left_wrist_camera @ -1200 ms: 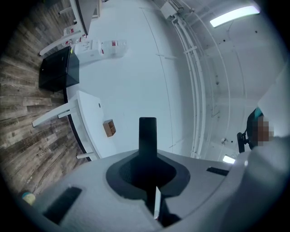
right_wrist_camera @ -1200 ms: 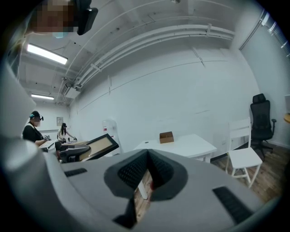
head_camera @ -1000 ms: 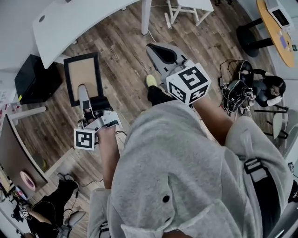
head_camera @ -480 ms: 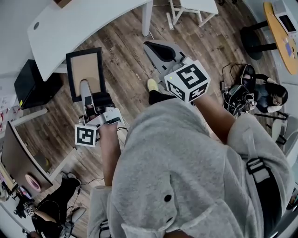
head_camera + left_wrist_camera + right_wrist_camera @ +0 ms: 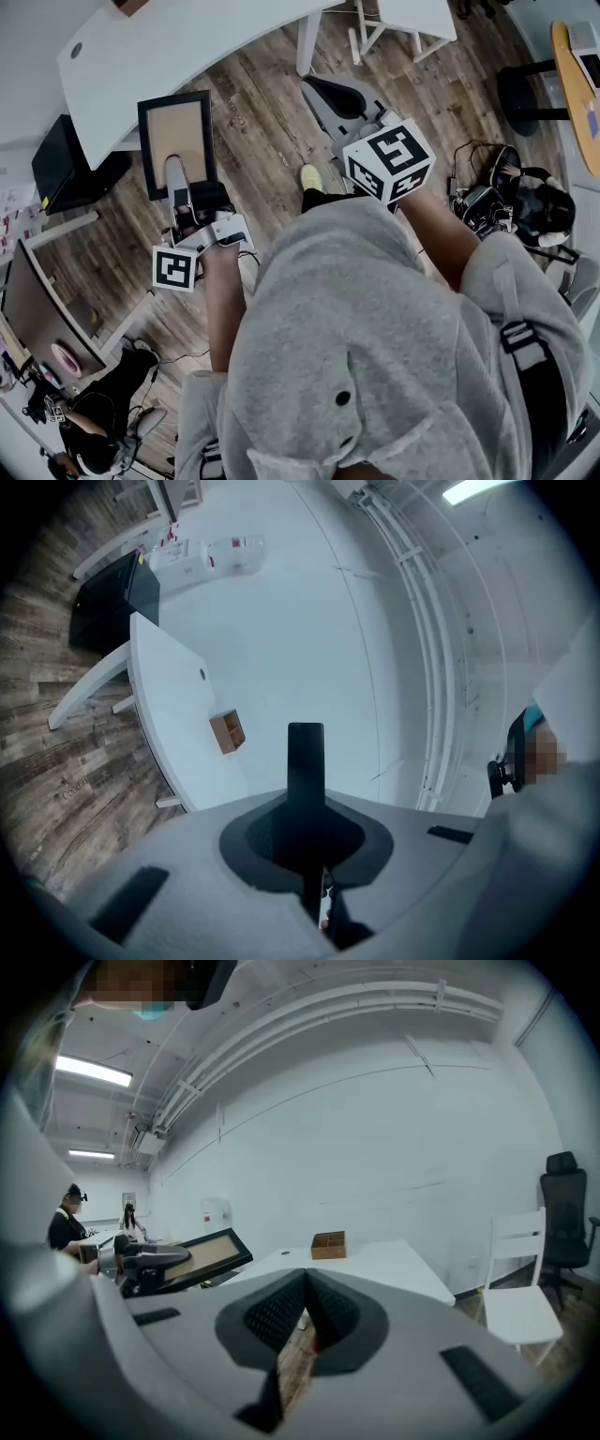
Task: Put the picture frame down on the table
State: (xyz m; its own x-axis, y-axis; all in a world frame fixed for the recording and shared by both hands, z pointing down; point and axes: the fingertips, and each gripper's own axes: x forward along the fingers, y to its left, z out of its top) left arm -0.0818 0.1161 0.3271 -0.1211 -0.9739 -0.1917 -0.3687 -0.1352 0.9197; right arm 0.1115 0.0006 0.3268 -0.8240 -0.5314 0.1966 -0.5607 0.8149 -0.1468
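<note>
Left gripper [image 5: 176, 178] has carried picture frame [image 5: 174, 127] nearer table [image 5: 169, 47]; right gripper [image 5: 330, 94] closed

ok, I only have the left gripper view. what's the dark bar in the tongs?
Observer: The picture frame, edge-on. Head view shows a black border round a brown panel, with the left gripper clamped on its near edge.
Operator: set down yet?
Observer: No. It hangs mostly over the wood floor, its far corner by the white table edge.
Operator: other tongs helping?
Observer: No. The right gripper is shut on nothing, apart from the frame.
</note>
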